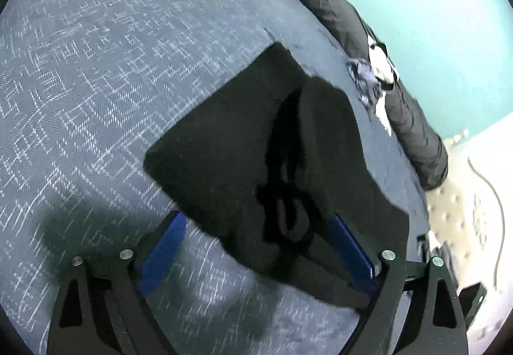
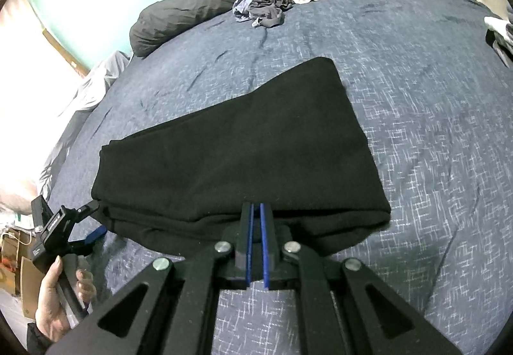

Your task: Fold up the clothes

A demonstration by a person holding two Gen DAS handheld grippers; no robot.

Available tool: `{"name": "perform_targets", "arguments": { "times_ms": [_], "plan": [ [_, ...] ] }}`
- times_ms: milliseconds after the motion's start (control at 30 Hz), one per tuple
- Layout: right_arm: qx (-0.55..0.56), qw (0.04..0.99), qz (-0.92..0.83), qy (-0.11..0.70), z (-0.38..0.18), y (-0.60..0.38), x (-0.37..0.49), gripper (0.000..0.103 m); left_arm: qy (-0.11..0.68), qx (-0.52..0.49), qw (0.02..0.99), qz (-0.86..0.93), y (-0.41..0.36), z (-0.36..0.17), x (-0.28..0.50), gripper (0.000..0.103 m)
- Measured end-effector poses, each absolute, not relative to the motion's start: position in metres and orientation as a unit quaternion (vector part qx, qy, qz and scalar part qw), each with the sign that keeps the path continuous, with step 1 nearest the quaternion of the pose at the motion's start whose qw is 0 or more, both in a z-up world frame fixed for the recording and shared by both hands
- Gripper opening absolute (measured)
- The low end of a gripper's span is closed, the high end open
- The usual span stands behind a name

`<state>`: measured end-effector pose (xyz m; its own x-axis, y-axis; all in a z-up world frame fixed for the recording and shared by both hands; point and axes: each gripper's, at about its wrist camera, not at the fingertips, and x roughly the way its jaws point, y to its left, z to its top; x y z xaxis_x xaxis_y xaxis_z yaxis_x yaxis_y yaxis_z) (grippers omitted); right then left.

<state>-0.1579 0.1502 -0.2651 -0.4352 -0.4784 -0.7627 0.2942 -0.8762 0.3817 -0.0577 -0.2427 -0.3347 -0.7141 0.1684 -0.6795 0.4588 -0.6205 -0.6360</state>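
Right wrist: right tongs [image 2: 256, 206] together at near edge of folded black garment [image 2: 231, 156] | left tongs [image 1: 256, 236] apart over its corner | bed [image 2: 416, 130] underneath

The right tongs [image 2: 256, 210] stood closed, blue pads nearly together, at the near edge of a folded black garment [image 2: 237, 156] lying flat on the blue patterned bed cover [image 2: 433, 146]. At the left, a hand [image 2: 59, 300] held the left tongs [image 2: 91, 222], beside the garment's corner. Crumpled clothes [image 2: 261, 8] lay near a dark bolster [image 2: 192, 8].
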Motion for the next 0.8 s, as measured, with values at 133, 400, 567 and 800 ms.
{"name": "perform_targets", "arguments": {
  "times_ms": [133, 400, 567, 800],
  "plan": [
    [0.479, 0.233, -0.841, -0.094, -0.264, 0.15, -0.157, 0.004, 0.434, 0.365, 0.096, -0.818, -0.242, -0.34, -0.072, 0.094],
    [0.474, 0.23, -0.845, -0.091, -0.257, 0.164, -0.158, 0.004, 0.434, 0.35, 0.109, -0.823, -0.242, -0.341, -0.08, 0.072],
    [0.471, 0.226, -0.847, -0.095, -0.256, 0.172, -0.159, 0.004, 0.446, 0.341, 0.1, -0.821, -0.242, -0.339, -0.08, 0.053],
    [0.474, 0.227, -0.844, -0.103, -0.262, 0.174, -0.16, 0.004, 0.443, 0.324, 0.086, -0.832, -0.232, -0.324, -0.072, 0.043]
  ]
}}
